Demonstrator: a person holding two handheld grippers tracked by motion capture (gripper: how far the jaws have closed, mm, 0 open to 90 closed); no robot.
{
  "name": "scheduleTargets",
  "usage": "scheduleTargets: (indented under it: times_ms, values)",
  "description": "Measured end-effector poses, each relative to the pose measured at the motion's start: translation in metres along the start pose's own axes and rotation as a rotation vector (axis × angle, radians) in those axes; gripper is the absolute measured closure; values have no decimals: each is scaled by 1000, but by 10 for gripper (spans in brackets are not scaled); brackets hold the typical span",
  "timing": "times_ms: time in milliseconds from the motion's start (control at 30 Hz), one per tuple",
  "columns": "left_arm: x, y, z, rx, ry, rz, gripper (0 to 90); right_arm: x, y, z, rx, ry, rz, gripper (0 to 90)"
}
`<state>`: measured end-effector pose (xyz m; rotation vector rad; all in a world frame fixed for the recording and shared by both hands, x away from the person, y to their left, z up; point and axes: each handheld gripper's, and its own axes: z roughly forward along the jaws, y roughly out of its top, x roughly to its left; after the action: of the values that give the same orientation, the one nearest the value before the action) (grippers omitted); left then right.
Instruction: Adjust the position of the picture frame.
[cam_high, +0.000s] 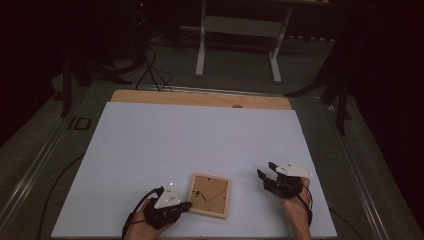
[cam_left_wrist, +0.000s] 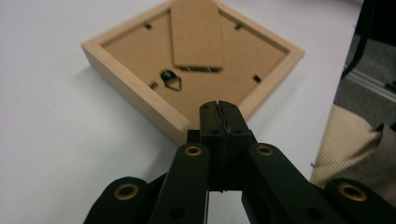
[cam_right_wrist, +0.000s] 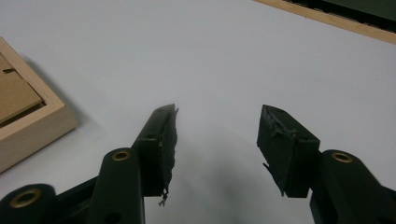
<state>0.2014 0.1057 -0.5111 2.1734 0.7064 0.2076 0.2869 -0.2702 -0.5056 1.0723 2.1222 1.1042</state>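
A square wooden picture frame lies face down near the front of the white table top, with its brown backing board and small black hanger up; I see the picture frame between the two hands. My left gripper is at the frame's left near corner, jaws pressed together with nothing seen between them; its tips hover over the frame's near rim. My right gripper stands open on bare table to the right of the frame, and its jaws are empty. The frame's corner lies off to their left.
A wooden strip runs along the table's far edge. Beyond it stand white desk legs and floor cables. Pale ribbed fabric of the person's clothing shows at the near table edge.
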Motion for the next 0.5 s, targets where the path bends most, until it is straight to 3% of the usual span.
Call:
scheduleTargets:
  times_ms: [333,500]
  values:
    - [-6,-4,1,28,20,39,896,1,0,1,1,2,-6,473]
    - [-4,-3,1,29,28,37,896,2,1,1,0,1,-9,495]
